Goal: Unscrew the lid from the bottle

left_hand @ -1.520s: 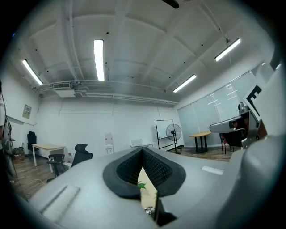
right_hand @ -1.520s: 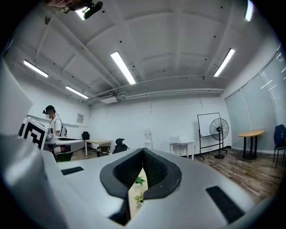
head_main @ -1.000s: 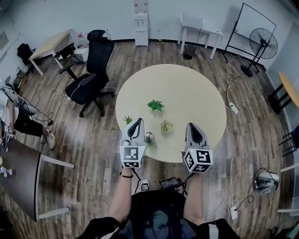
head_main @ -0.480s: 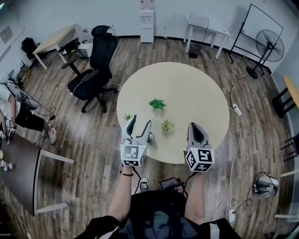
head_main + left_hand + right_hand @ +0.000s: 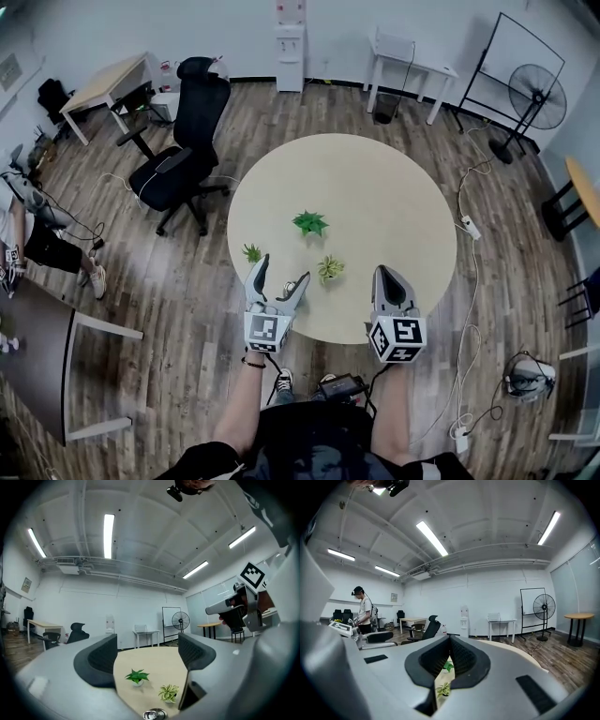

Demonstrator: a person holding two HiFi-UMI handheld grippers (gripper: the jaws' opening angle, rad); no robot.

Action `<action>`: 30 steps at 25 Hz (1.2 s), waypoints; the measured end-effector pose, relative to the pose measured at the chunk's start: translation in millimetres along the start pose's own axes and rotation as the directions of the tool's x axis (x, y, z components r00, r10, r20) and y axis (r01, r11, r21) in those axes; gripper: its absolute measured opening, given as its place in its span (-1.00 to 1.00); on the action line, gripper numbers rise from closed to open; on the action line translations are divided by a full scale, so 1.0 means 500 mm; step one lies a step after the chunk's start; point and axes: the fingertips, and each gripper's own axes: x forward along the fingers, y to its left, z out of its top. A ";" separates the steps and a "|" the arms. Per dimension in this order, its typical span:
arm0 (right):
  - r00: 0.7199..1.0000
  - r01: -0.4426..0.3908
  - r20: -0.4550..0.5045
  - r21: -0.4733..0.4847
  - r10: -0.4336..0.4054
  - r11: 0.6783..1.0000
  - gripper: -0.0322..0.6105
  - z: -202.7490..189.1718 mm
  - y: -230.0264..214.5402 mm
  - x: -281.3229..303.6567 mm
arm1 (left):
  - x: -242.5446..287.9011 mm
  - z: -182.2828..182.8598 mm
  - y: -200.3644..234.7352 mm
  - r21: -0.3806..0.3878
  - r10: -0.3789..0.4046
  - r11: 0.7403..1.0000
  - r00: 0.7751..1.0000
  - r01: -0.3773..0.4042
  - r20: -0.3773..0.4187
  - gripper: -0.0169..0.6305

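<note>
At the table (image 5: 375, 197), our left gripper (image 5: 281, 269) readies for the bottle (image 5: 154, 714) — unscrewing not begun, we judge.
Its jaws have just been opening and now stand wide and empty, with the capped bottle low between them; right of the bottle, our right gripper (image 5: 385, 275) has its jaws closed on nothing.

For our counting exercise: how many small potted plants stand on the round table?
3. A dark green potted plant near the round beige table's middle; a smaller green one by its left edge; a pale variegated one toward the near edge. None seems hidden.
</note>
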 end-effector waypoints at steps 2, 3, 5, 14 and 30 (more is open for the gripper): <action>1.000 -0.001 -0.015 0.001 0.001 1.000 -0.89 -0.014 0.000 0.005 | -0.004 -0.050 0.006 -0.027 0.018 0.999 1.000 -0.018 -0.010 0.27; 1.000 -0.002 -0.025 -0.001 0.002 1.000 -0.89 -0.024 0.001 0.007 | -0.007 -0.078 0.008 -0.039 0.026 0.999 1.000 -0.027 -0.017 0.27; 0.999 -0.003 -0.046 -0.005 0.003 1.000 -0.89 -0.045 0.001 0.011 | -0.009 -0.139 0.007 -0.058 0.037 0.998 0.999 -0.039 -0.040 0.27; 0.994 -0.020 -0.112 -0.007 0.019 1.000 -0.89 -0.109 -0.004 0.028 | -0.002 -0.394 -0.027 -0.113 0.011 0.993 0.971 -0.039 -0.238 0.38; 0.980 -0.030 -0.198 0.009 0.031 1.000 -0.89 -0.206 -0.011 0.013 | 0.027 -0.580 -0.048 -0.146 0.024 0.985 0.922 -0.087 -0.387 0.42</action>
